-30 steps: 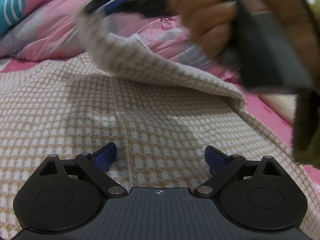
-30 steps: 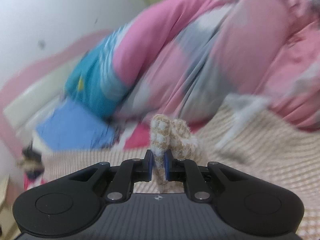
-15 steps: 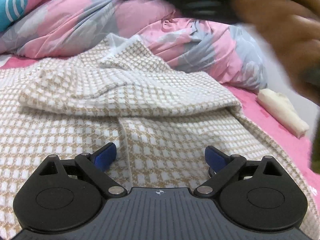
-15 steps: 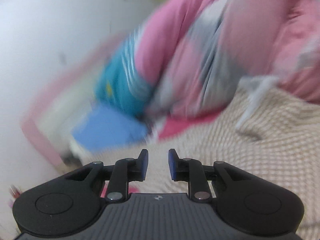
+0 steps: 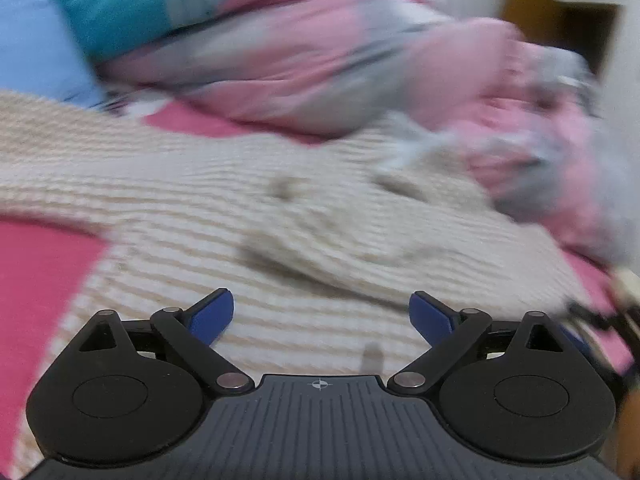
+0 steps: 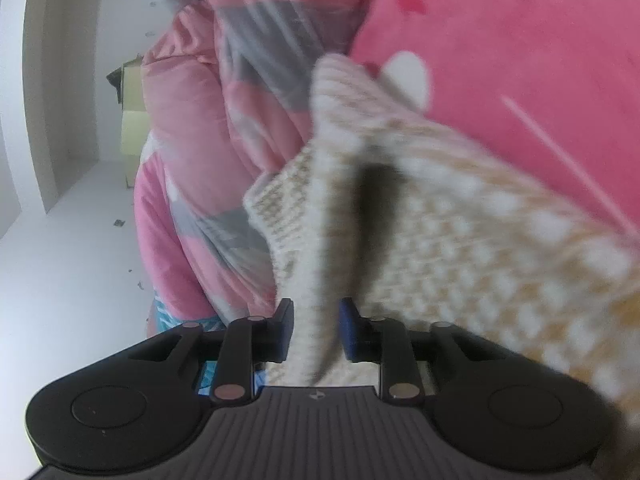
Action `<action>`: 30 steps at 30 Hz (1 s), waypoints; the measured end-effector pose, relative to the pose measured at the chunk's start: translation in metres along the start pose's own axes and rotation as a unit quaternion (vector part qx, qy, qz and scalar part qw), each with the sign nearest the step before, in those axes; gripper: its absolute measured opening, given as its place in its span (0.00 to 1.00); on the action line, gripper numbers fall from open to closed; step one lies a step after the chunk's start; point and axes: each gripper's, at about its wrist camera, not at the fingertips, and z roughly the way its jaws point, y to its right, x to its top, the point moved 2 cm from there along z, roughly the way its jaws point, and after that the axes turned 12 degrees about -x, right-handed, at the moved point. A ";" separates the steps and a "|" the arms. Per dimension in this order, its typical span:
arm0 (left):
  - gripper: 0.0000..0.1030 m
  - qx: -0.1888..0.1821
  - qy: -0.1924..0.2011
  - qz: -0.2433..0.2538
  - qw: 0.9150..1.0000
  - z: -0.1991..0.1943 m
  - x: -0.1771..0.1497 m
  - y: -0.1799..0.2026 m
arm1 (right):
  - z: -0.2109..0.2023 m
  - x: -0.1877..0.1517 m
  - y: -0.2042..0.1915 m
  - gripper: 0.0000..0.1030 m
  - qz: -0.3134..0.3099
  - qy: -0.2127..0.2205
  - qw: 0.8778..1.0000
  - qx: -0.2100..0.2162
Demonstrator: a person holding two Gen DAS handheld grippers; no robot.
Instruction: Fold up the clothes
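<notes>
The beige-and-white checked knitted garment (image 5: 304, 216) lies spread across the pink bedsheet (image 5: 36, 280) of a bed, with one flap turned over onto its middle and a rumpled pink, grey and teal duvet (image 5: 304, 52) heaped just behind it. By its look it is a thick, loose knit: soft, limp and fairly light. It would probably sag and stretch under its own weight when raised from one point, while its coarse surface should give blue pads good friction, so slipping seems unlikely. A firm hem, cuff or corner is likely the better place to take hold, since a pinch in the middle of a panel would only draw up a peak.

The left tongs (image 5: 320, 316) stand wide apart and hold nothing, hovering low over the near part of the garment, whose cloth runs beneath and beyond them. The right tongs (image 6: 316, 330) have a thick band of the knit (image 6: 312, 288) between their pads at the garment's edge. The pads stand a little apart, and the blur hides whether they actually pinch it. From there the cloth (image 6: 480, 232) fans up and away to the right.
</notes>
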 end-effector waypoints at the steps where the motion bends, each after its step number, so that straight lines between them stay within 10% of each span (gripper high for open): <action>1: 0.93 0.005 0.005 -0.004 1.000 0.004 0.004 -0.004 | -0.001 0.000 -0.001 0.26 -0.010 0.004 1.000 0.016; 5: 0.90 0.009 0.008 0.003 1.000 0.029 0.013 -0.005 | 0.001 0.000 -0.005 0.26 -0.048 0.006 0.998 0.032; 12: 0.14 0.028 0.038 0.040 0.998 0.042 0.028 -0.008 | 0.004 0.002 -0.014 0.26 -0.078 0.010 0.997 0.028; 18: 0.12 0.043 0.087 0.075 0.992 0.025 0.048 -0.019 | 0.012 -0.005 -0.025 0.26 -0.119 0.012 0.993 0.003; 20: 0.13 0.033 0.046 0.063 0.996 0.038 0.042 -0.035 | 0.015 -0.009 -0.036 0.26 -0.149 0.007 0.988 -0.029; 23: 0.20 -0.014 0.042 0.014 0.999 0.038 0.036 -0.059 | 0.008 -0.023 -0.074 0.29 -0.261 0.020 0.961 -0.092; 30: 0.30 -0.066 0.032 -0.037 0.997 0.034 0.032 -0.076 | 0.073 -0.098 -0.213 0.33 -0.511 -0.012 0.852 -0.111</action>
